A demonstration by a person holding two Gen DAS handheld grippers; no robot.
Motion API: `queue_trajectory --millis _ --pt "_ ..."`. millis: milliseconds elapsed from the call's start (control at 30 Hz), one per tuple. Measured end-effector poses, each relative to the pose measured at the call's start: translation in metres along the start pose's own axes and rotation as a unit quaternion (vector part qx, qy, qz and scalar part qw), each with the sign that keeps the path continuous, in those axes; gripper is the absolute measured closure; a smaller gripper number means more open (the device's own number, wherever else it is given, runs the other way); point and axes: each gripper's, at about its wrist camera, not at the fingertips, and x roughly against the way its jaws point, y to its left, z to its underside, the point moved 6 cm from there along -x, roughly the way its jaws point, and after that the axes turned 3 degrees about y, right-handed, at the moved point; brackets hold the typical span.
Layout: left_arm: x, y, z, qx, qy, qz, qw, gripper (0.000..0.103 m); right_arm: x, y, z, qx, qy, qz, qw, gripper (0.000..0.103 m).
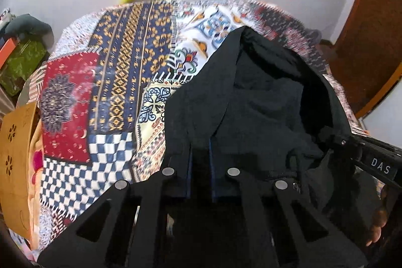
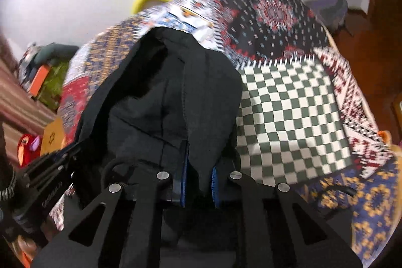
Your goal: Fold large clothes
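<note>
Fingers [image 2: 184, 180] of both grippers pinch the black garment [image 2: 163, 97] between them.

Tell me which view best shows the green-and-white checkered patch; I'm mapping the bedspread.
The right wrist view: the checkered patch lies open beside the black garment. The left wrist view shows no green checks, only blue ones.

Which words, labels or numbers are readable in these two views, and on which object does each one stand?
"DAS": white letters on the body of the right gripper, seen at the right edge of the left wrist view.
Pale lettering along the body of the left gripper, in the right wrist view: too blurred to read.
The black garment and the patchwork bedspread carry patterns only, no readable text.
</note>
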Motion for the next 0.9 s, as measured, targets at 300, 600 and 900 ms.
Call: queue_trajectory --millis 300,600,900 --pt "0.094 -0.012 0.052 -0.017 -0.033 0.042 0.9984 0.094 0.075 0.032 0.085 0.073 -0.006 -0.021 0.997 0.09" --pt "0.121 -0.025 0.17 -0.024 0.015 0.102 0.9944 0.094 0.076 0.014 0.174 0.08 0.047 0.001 0.996 0.082" --pt "0.114 -0.01 0.237 -0.017 0.079 0.079 0.9936 0.094 0.109 0.001 0.186 0.075 0.046 0.029 0.996 0.06"
